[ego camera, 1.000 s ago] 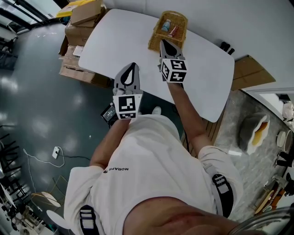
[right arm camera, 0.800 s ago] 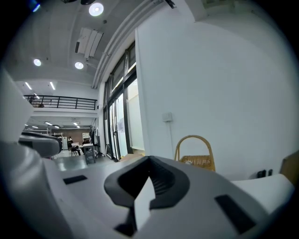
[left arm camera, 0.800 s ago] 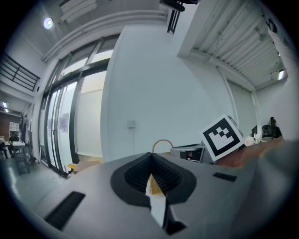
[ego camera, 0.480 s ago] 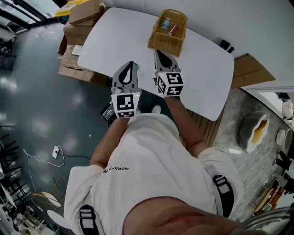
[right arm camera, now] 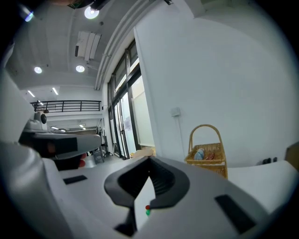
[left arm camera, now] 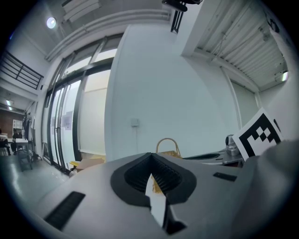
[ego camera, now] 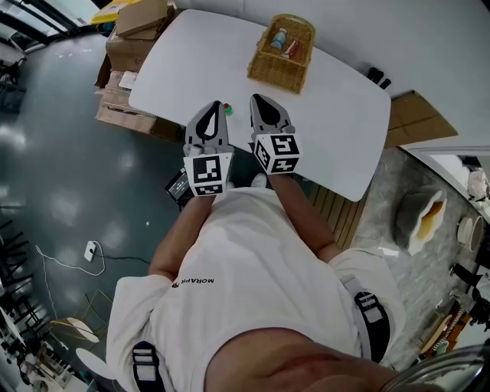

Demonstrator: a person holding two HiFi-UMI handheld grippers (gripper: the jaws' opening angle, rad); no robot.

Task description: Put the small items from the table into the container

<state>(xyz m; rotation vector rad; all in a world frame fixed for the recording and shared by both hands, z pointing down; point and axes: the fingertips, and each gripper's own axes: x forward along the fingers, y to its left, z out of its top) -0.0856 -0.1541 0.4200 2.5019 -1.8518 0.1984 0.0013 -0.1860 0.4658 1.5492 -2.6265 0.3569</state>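
Right hand-held gripper (ego camera: 257, 99) has drawn back from the basket (ego camera: 272, 76) beside left hand-held gripper (ego camera: 218, 108); both closed, empty.

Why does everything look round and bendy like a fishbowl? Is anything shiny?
Left gripper view: the wide lens curves the window frames, and corners go black. Right gripper view: same bulge; the ceiling lamp glares white. Head view: sharp; the dark floor shows glossy reflections.

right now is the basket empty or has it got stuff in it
Not empty. The basket holds a bluish item and a red item, seen from the head view and the right gripper view.
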